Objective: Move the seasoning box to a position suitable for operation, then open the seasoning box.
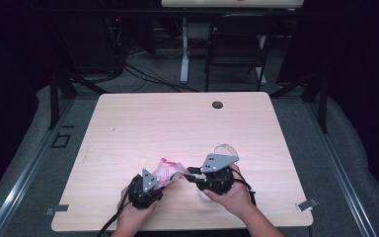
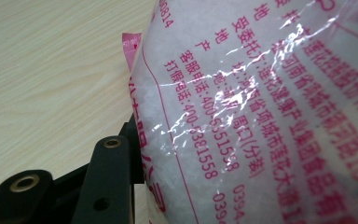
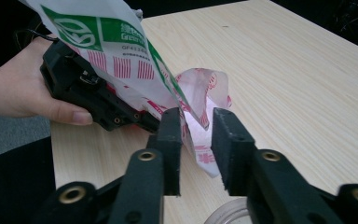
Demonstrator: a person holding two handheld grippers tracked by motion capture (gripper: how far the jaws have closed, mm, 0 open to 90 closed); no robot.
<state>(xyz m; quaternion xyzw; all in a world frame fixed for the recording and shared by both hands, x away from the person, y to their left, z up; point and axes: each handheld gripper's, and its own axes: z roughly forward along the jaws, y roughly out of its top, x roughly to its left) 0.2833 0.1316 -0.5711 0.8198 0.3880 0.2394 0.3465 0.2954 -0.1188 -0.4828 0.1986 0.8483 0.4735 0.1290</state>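
Holding the crinkly plastic bag of white crystals point(image 1: 168, 171) just above the table's point(image 1: 187, 123) near edge, clamped in my left gripper point(image 1: 154, 183), I judge it slippery and saggy, its limp top corner between my right gripper's point(image 3: 196, 140) parted jaws.

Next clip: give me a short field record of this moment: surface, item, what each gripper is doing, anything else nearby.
surface: wooden table
item: plastic bag with pink print, white grains inside, lifted at one end
left gripper: clamped on the bag's body
right gripper: jaws apart, either side of the bag's torn top edge, pads not pressing
other: clear round container just under the right gripper; black chair beyond the table
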